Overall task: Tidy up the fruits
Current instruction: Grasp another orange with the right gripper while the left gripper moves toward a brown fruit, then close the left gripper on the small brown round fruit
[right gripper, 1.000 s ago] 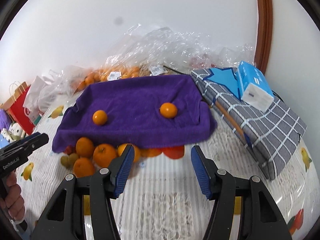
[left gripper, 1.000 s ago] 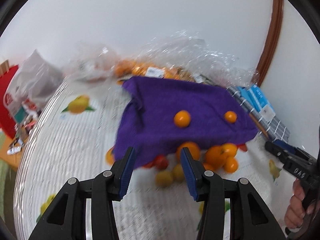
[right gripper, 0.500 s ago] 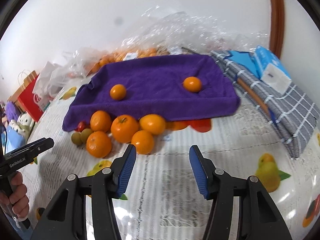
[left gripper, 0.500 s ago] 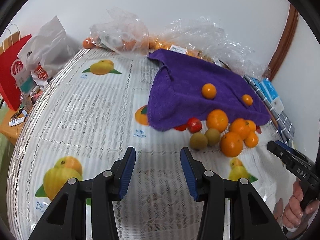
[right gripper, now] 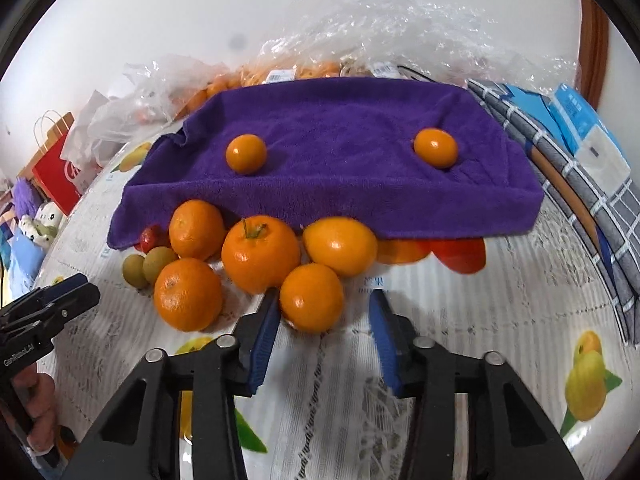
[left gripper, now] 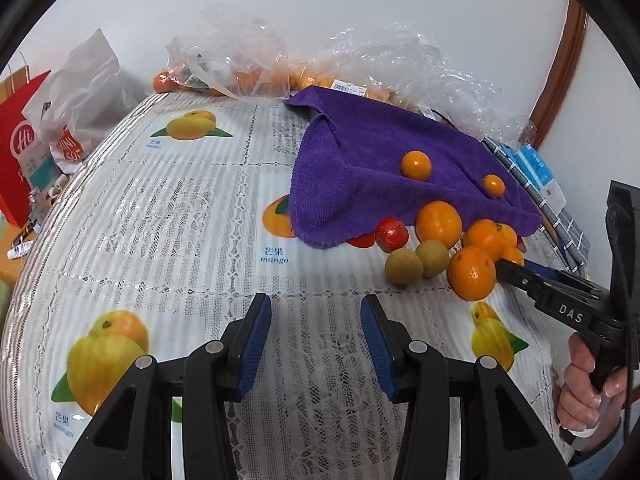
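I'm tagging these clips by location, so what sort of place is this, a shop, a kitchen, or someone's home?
Most likely a home, at a dining table. The tablecloth is lace-patterned and printed with fruit, clear grocery bags of oranges lie against the wall, and soft toys sit off to one side.

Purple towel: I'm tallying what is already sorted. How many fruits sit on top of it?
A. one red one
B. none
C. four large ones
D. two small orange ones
D: two small orange fruits rest apart on the purple towel; the rest lie on the tablecloth at its near edge.
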